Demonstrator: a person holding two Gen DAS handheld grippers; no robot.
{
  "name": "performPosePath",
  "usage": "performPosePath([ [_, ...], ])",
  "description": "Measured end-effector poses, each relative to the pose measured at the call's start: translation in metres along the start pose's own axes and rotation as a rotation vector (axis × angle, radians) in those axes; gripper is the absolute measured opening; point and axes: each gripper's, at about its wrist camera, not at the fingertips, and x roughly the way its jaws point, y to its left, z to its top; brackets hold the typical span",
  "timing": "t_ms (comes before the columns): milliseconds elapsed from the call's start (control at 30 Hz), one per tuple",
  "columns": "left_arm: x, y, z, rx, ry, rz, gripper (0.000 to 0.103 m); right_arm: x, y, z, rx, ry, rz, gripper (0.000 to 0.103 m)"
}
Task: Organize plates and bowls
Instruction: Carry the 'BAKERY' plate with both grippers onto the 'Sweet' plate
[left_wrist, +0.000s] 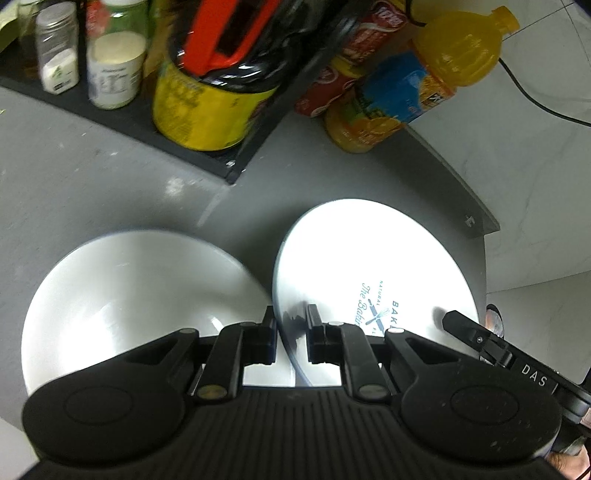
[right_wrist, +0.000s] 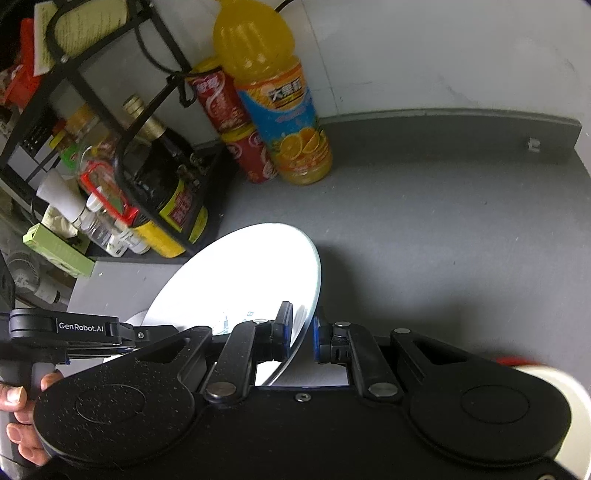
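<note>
Spice jars (left_wrist: 59, 55): on the dark shelf at far left; label print too small to read.
Yellow can (left_wrist: 199, 107): on the same shelf, text blurred.
Bowl (left_wrist: 140, 295): white, on the grey desk (left_wrist: 92, 166), just left of the plate.
Left gripper (left_wrist: 291, 325): its fingers are clamped on the plate's left rim.
Plate (left_wrist: 369, 258): white, tilted above the desk, held at both edges; blue print reads "NATURAL", "The Bak…", "BAK…", the rest hidden.
Red cans (right_wrist: 225, 107): stacked beside the bottle; script unreadable.
Juice bottle (right_wrist: 280, 110): orange drink, blue label with Chinese characters and orange slices, standing by the wall.
Right gripper (right_wrist: 303, 328): fingers closed on the plate's right rim; the left tool reads "GenRobot.AI", the right one "DAS".
</note>
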Motion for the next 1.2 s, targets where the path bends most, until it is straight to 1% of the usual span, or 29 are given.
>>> performPosePath([
  [167, -0.008, 0.016, -0.011, 0.000, -0.004, 0.000, 0.013, 0.002, 0.018, -0.017, 0.005, -0.008, 0.004, 0.011],
  [400, -0.022, 0.040, -0.030, -0.029, 0.001, 0.003, 0.013, 0.001, 0.039, -0.037, 0.000, -0.004, 0.007, 0.011],
  [500, -0.029, 0.048, -0.035, -0.020, 0.001, 0.007, 0.013, -0.001, 0.049, -0.045, -0.014, -0.002, 0.001, 0.011],
  [633, -0.032, 0.060, -0.040, -0.039, 0.010, 0.001, 0.013, -0.002, 0.057, -0.055, -0.008, 0.000, -0.004, 0.011],
  [767, -0.035, 0.067, -0.044, -0.023, 0.014, 0.004, 0.012, -0.002, 0.064, -0.063, -0.025, 0.007, -0.022, 0.011],
  [900, -0.035, 0.078, -0.047, -0.031, 0.021, -0.003, 0.013, 0.000, 0.070, -0.067, -0.026, 0.002, -0.028, 0.011],
  [1200, -0.032, 0.096, -0.052, -0.038, 0.038, 0.011, 0.013, 0.011, 0.086, -0.082, -0.042, 0.018, -0.055, 0.011],
])
